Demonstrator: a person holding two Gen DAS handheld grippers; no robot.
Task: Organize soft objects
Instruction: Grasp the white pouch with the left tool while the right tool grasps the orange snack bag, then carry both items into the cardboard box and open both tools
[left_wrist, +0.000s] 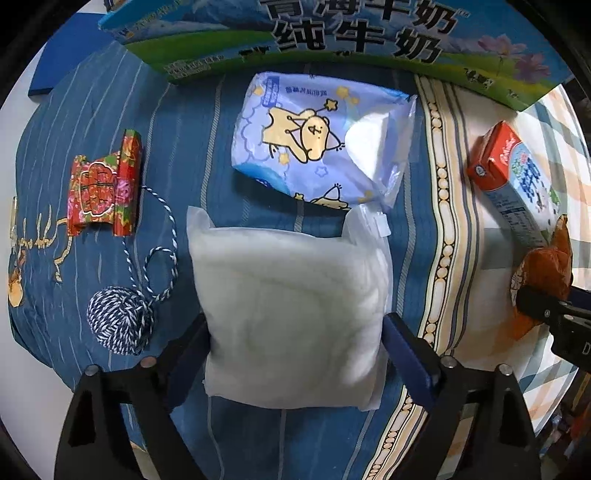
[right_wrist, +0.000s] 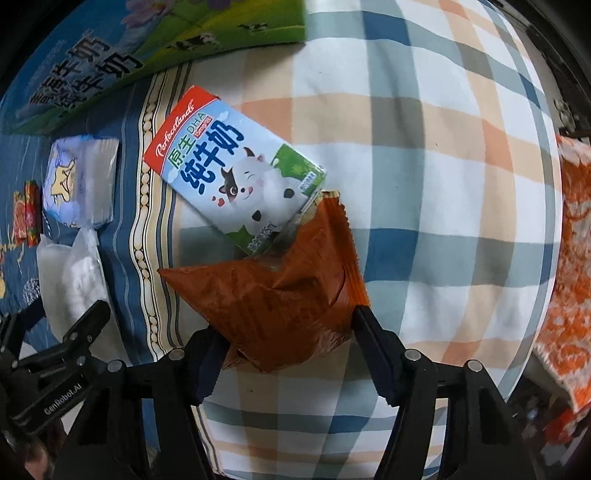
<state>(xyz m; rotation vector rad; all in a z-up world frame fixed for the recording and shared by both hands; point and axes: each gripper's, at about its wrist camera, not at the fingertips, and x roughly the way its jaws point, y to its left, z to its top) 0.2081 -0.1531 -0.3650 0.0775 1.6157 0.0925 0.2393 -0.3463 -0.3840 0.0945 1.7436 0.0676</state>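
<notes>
My left tongs (left_wrist: 295, 332) are clamped on a white cotton-wool bag (left_wrist: 291, 306), pads pressing both sides so the soft fill doesn't slip. It lies on the blue striped sheet (left_wrist: 192, 155), just below a cartoon-print pack (left_wrist: 317, 147). To the left: yarn ball (left_wrist: 118, 321) w/ loose string, and a red floral packet (left_wrist: 103, 188). My right tongs (right_wrist: 288, 332) are closed on a crinkly brown snack bag (right_wrist: 280, 295) on the plaid sheet (right_wrist: 424, 184); its top touches a milk carton (right_wrist: 236, 173). A big milk box (left_wrist: 332, 40) stands at the back, prob. the sorting bin.
</notes>
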